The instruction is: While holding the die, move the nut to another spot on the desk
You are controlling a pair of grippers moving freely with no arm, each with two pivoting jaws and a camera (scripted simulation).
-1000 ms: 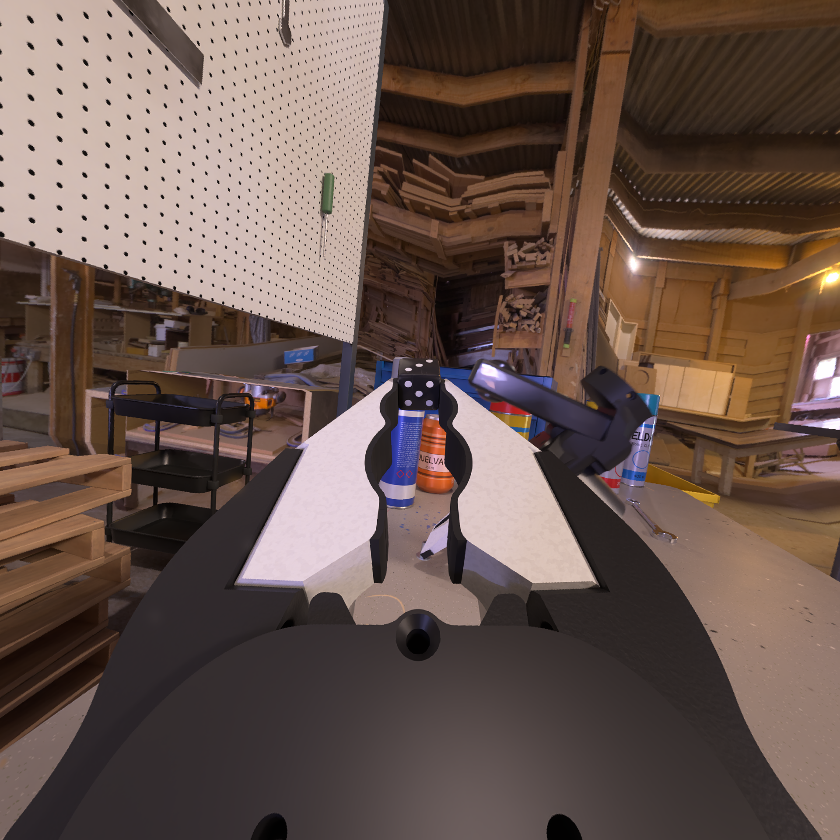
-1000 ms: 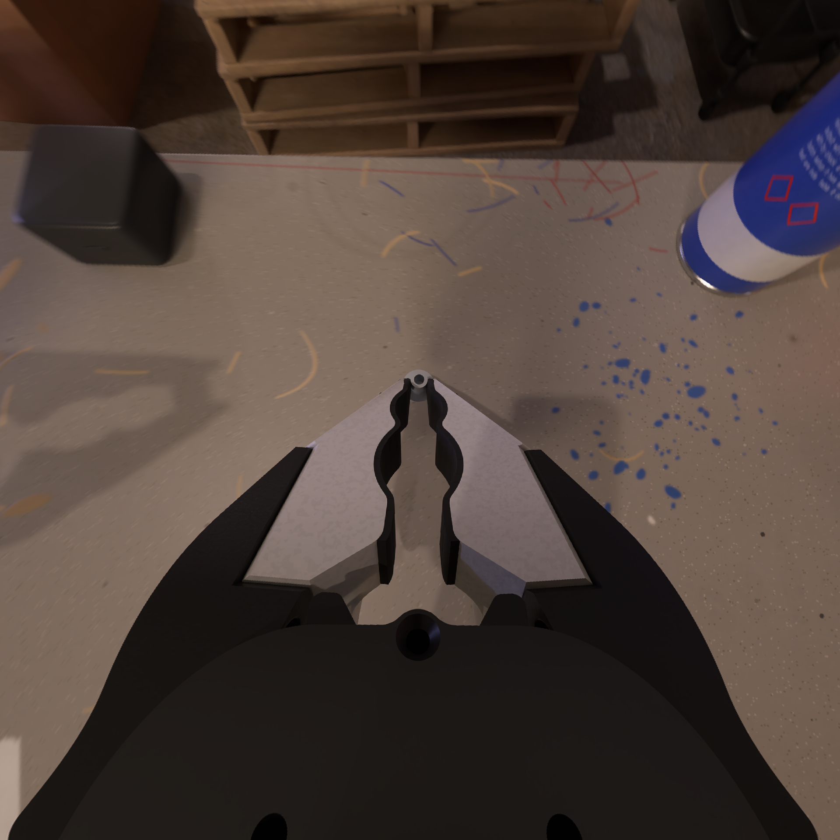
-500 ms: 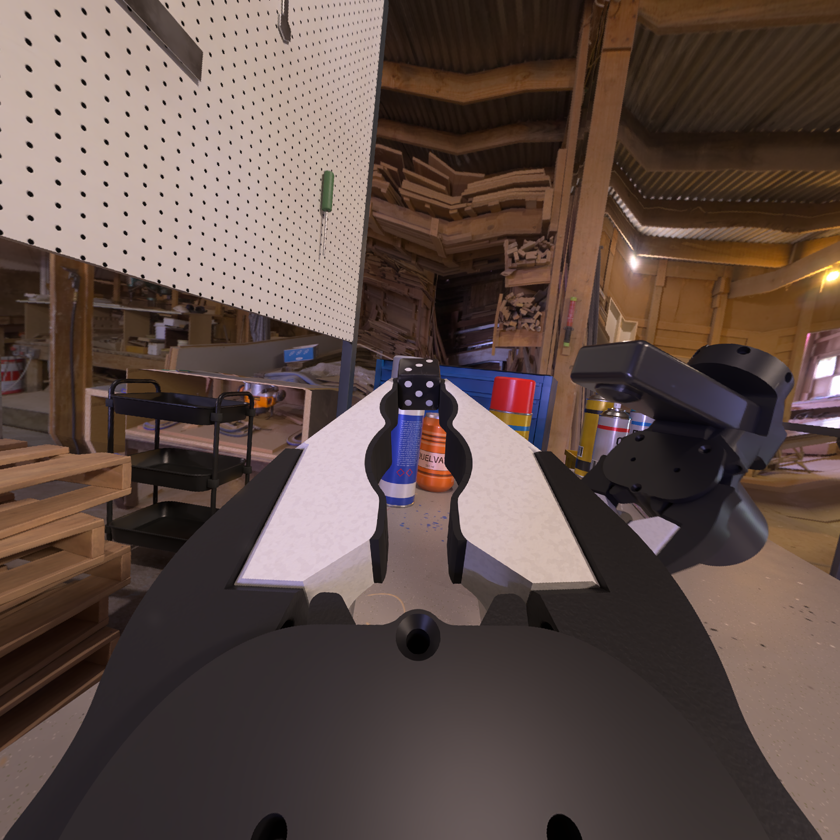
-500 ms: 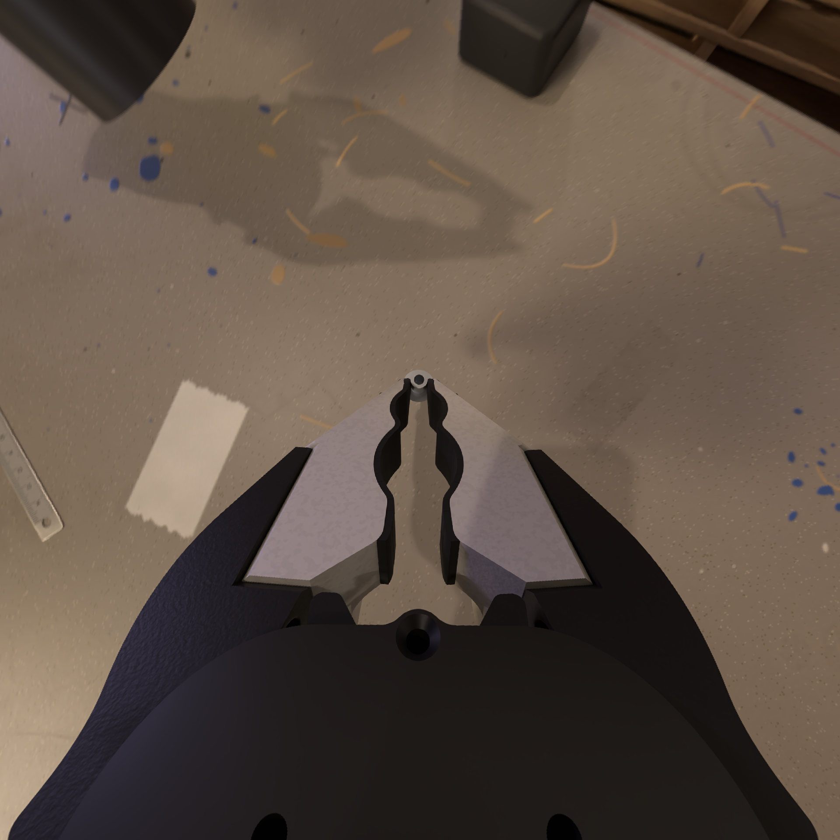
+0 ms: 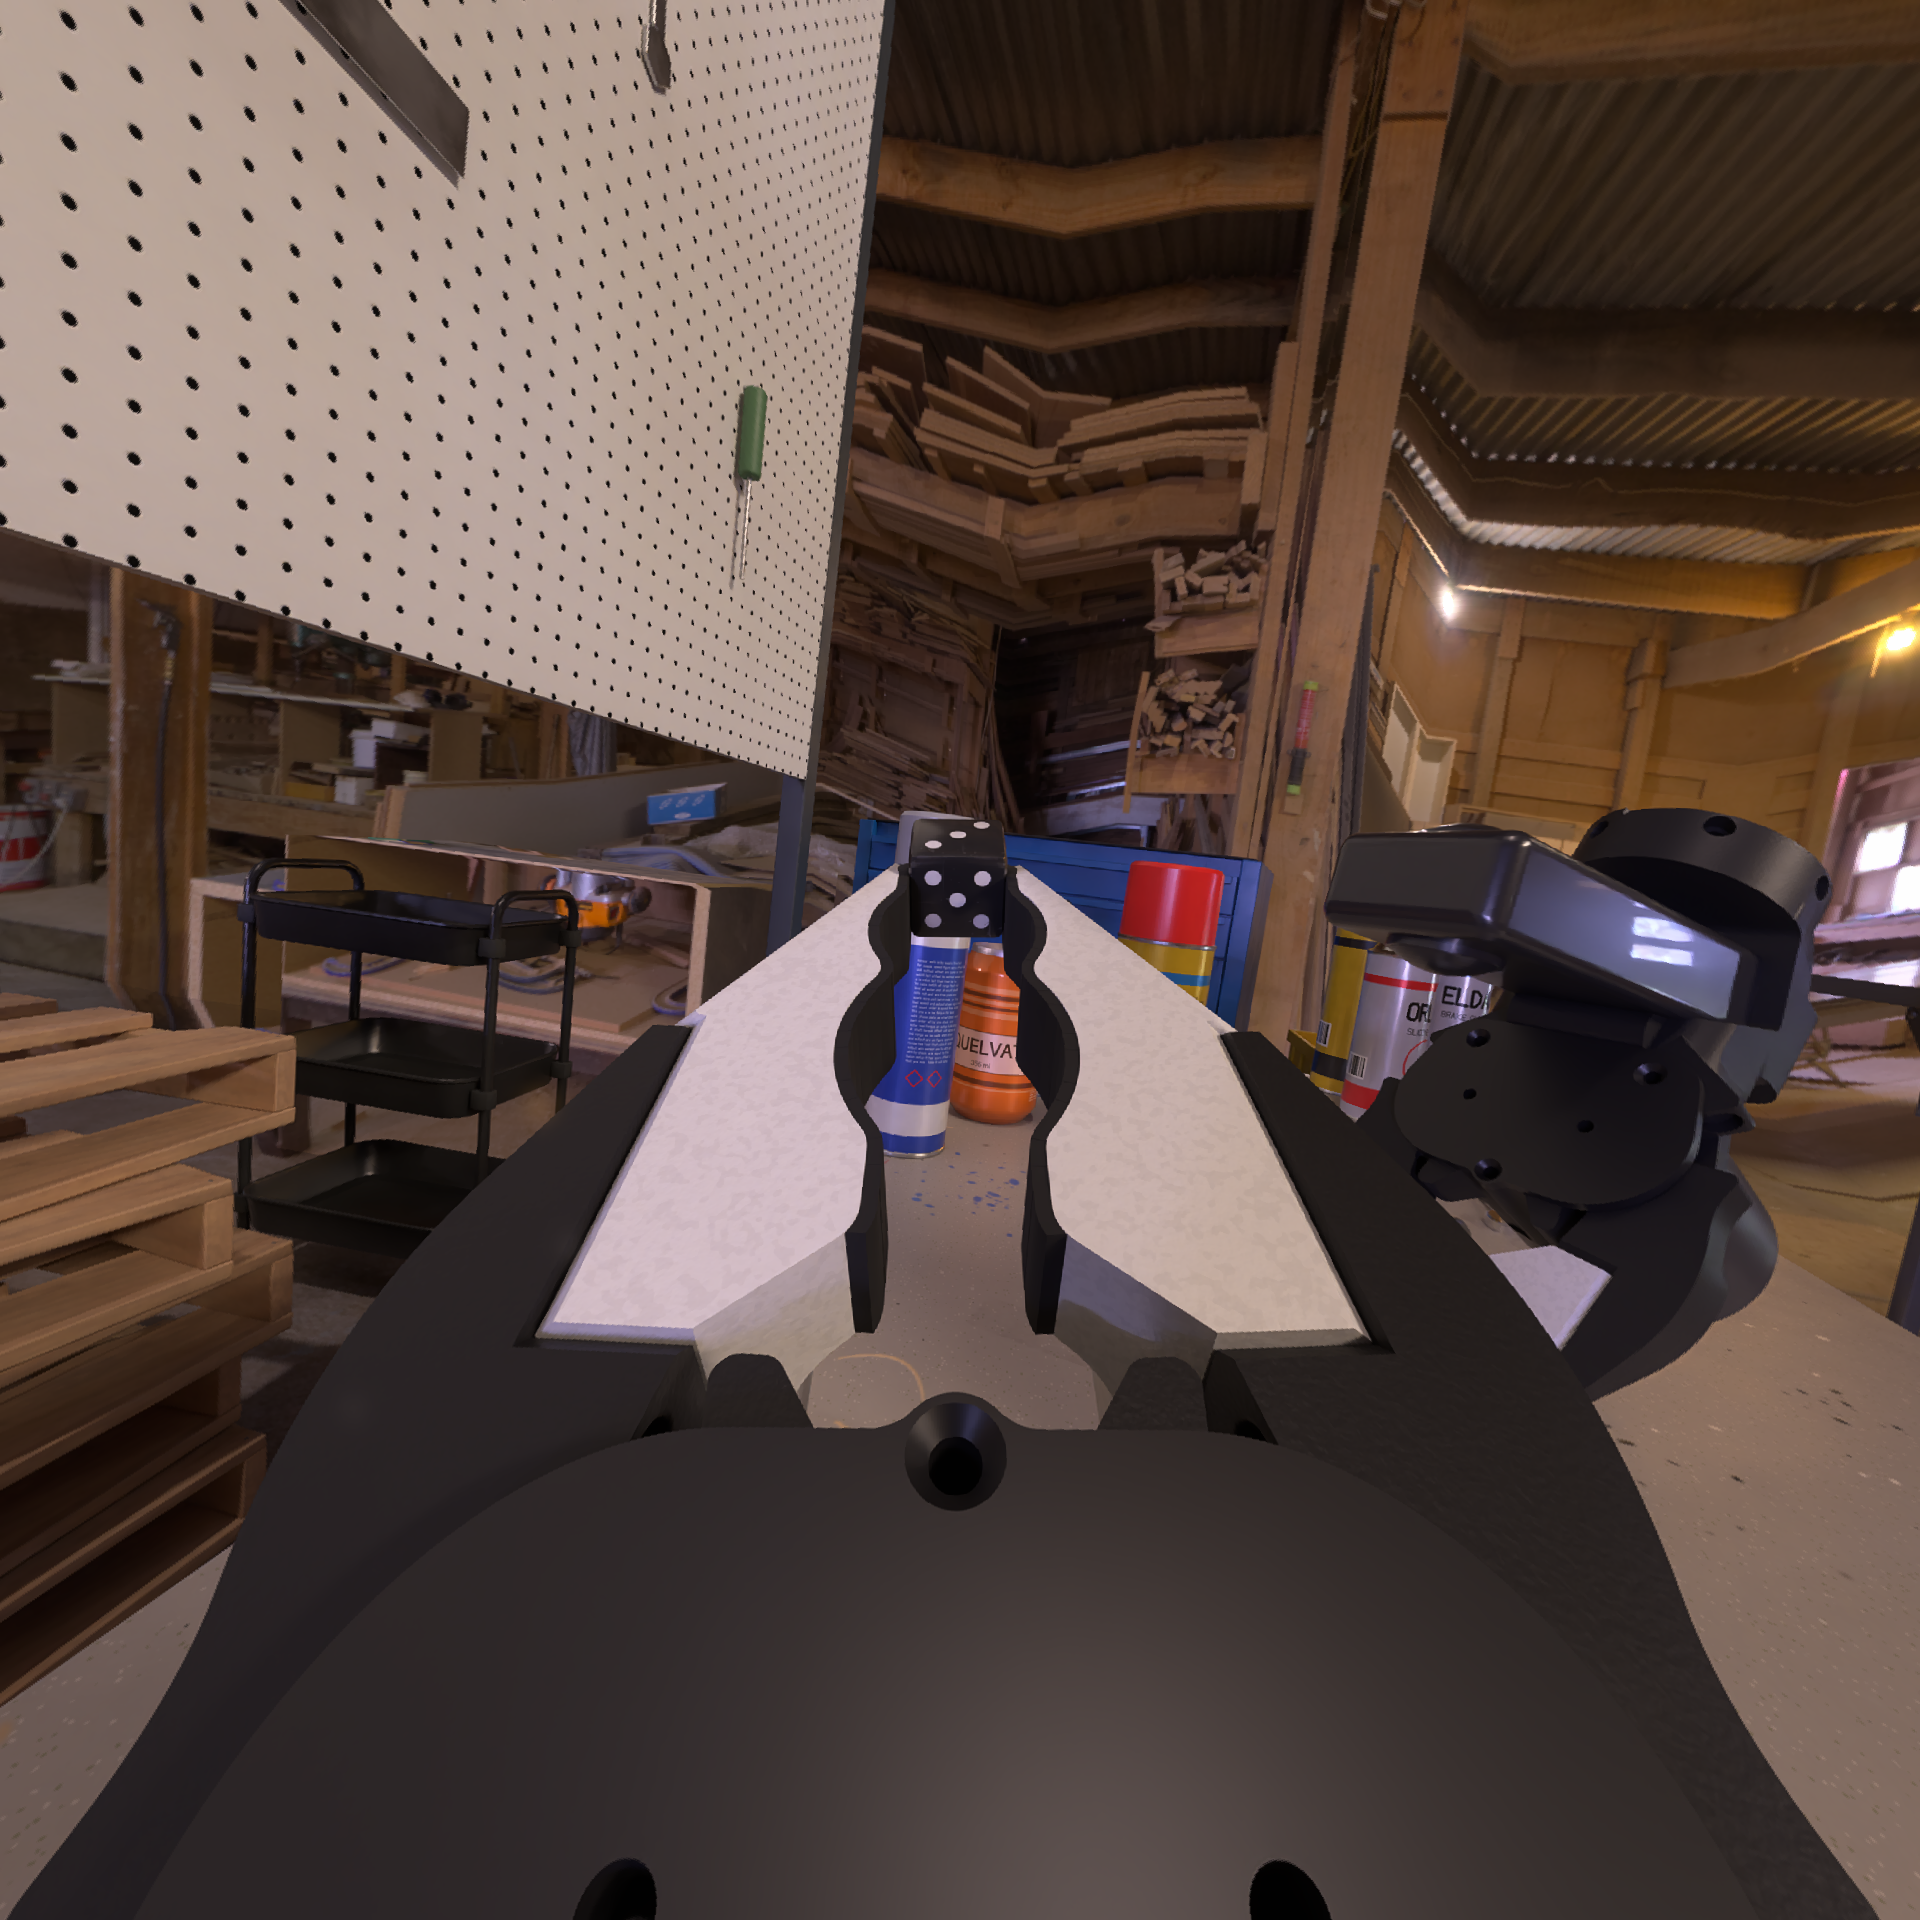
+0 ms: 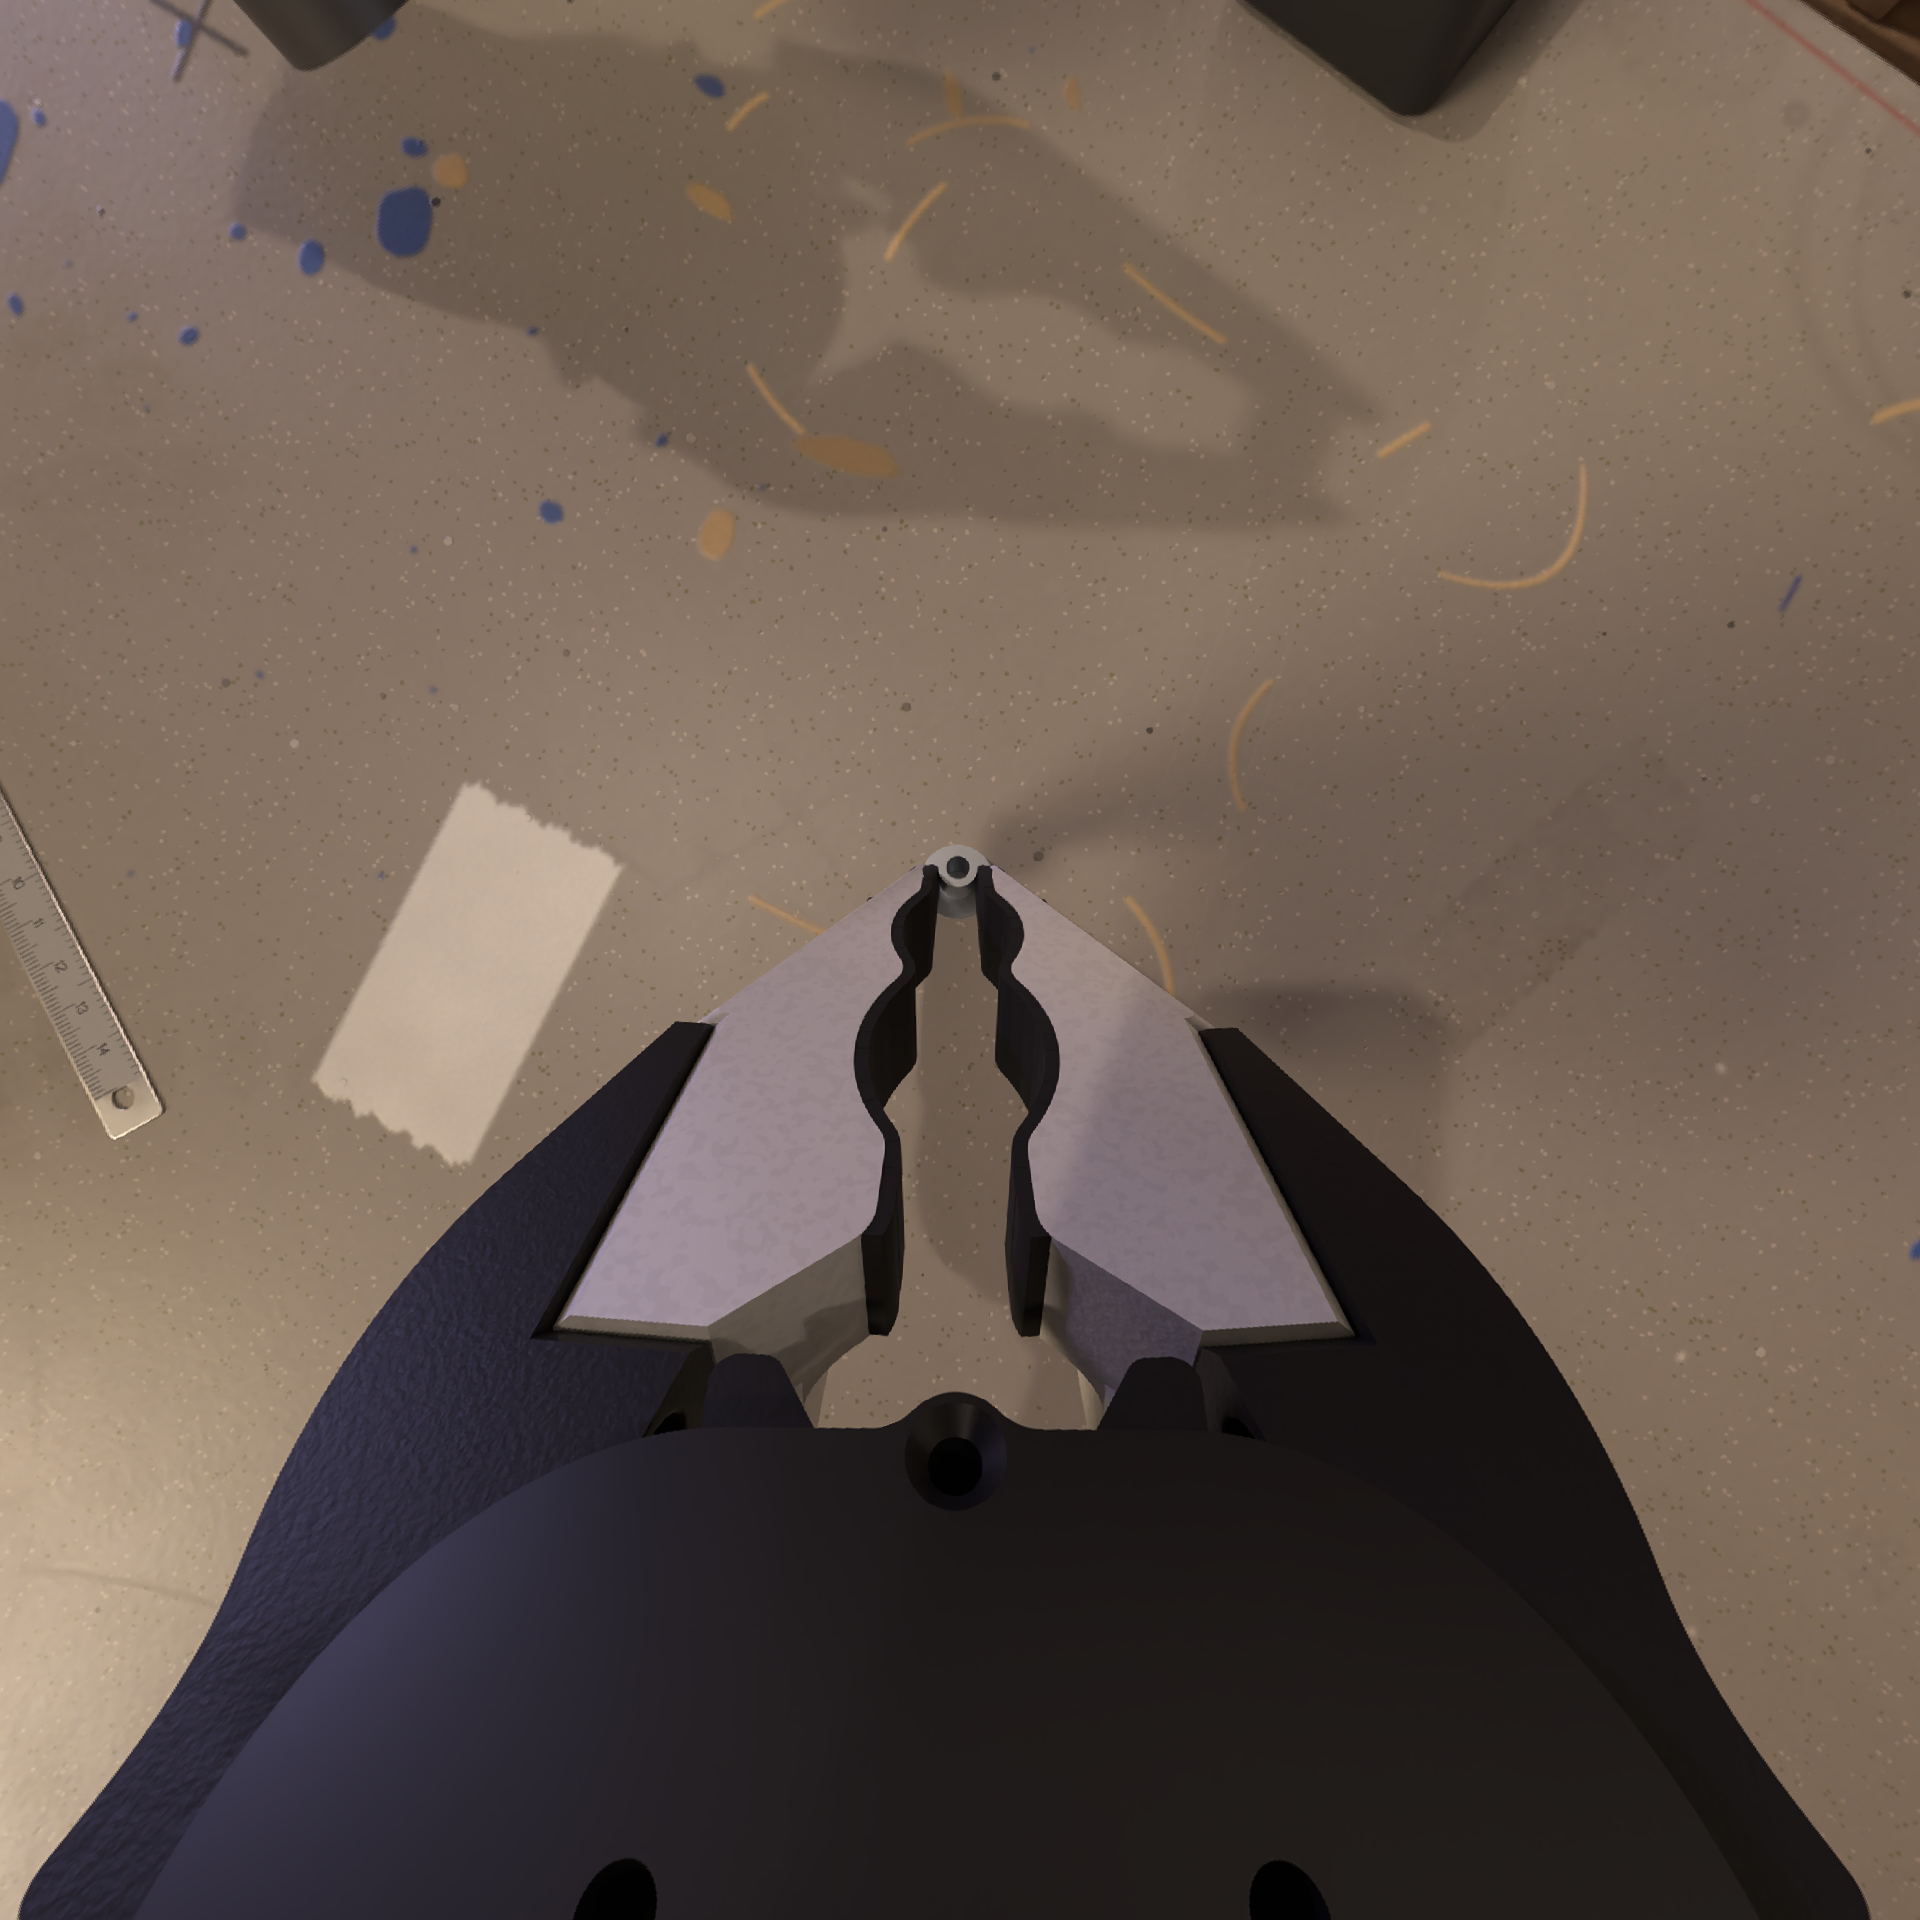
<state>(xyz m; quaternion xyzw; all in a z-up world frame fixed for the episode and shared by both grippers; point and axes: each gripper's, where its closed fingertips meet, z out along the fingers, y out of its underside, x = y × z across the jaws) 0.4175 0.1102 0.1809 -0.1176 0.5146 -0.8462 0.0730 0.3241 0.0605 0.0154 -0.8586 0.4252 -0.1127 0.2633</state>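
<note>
Your left gripper (image 5: 956, 894) has its two fingers pressed close on the die (image 5: 956, 885). The die is black with white dots, and it sits right at the fingertips, up in the air above the desk (image 5: 1766, 1475). Past the die you can see a blue and white spray can (image 5: 916, 1049) and an orange can (image 5: 992, 1039) standing near each other on the desk.

Your right gripper (image 6: 958, 871) has its fingers almost together, pinching the nut (image 6: 958, 864). The nut is tiny, round and grey, with a hole in the middle. It is held at the very tips, and you look down on the desk (image 6: 1351, 727) from above. It looks lifted off the desk, though how high is hard to tell.

A strip of pale tape (image 6: 468, 971) lies on the desk to the left of the tips. A ruler (image 6: 73, 987) lies farther left.

So you seem to be in the carrying step. The nut is picked up and not set down.

Next, pick a bare spot on the desk. Go down slowly until the nut touches. Then let those fingers go apart a little. The nut is small and may roll, so be gentle. Keep the left fingers tight on the die the whole time.
</note>
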